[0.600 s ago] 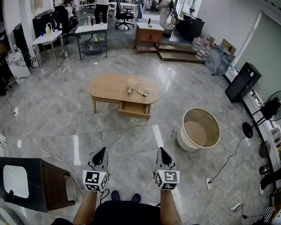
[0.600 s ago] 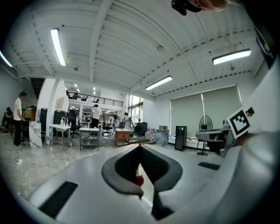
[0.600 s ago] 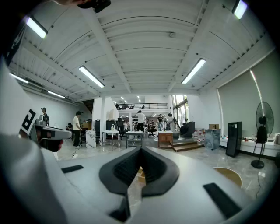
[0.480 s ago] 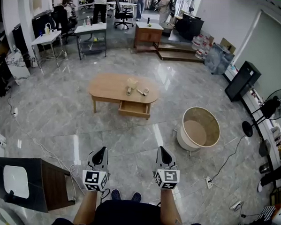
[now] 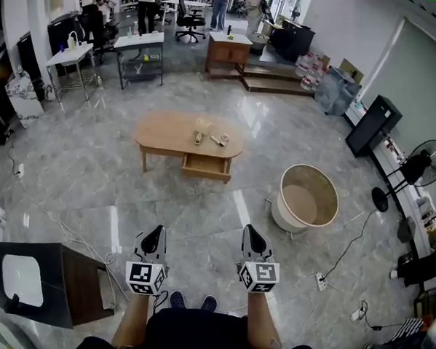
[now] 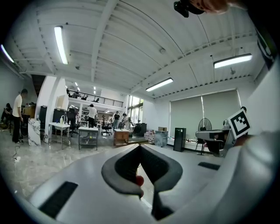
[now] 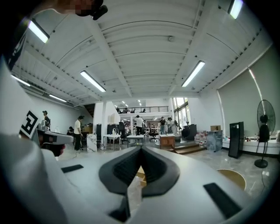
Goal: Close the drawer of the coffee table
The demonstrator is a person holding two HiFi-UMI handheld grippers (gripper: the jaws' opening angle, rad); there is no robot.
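An oval wooden coffee table (image 5: pixel 162 133) stands in the middle of the marble floor, well ahead of me. Its drawer (image 5: pixel 206 166) hangs pulled out on the near side, right of centre. A few small objects (image 5: pixel 203 131) lie on the tabletop. My left gripper (image 5: pixel 153 240) and right gripper (image 5: pixel 250 241) are held low and close to my body, far short of the table, both shut with nothing in them. In the left gripper view the jaws (image 6: pixel 140 151) meet at their tips; in the right gripper view the right gripper (image 7: pixel 141 153) is likewise shut, and a sliver of the wooden table (image 7: pixel 139 171) shows between the jaws.
A round beige tub (image 5: pixel 304 199) sits on the floor to the right of the table. A dark side table (image 5: pixel 59 284) is at my near left. Cables and a power strip (image 5: pixel 320 282) lie on the floor. Desks, a wooden cabinet (image 5: pixel 228 57) and people stand at the back.
The whole scene has slid slightly left and up in the head view, so my view has shifted a little. Both grippers keep their place and stay shut.
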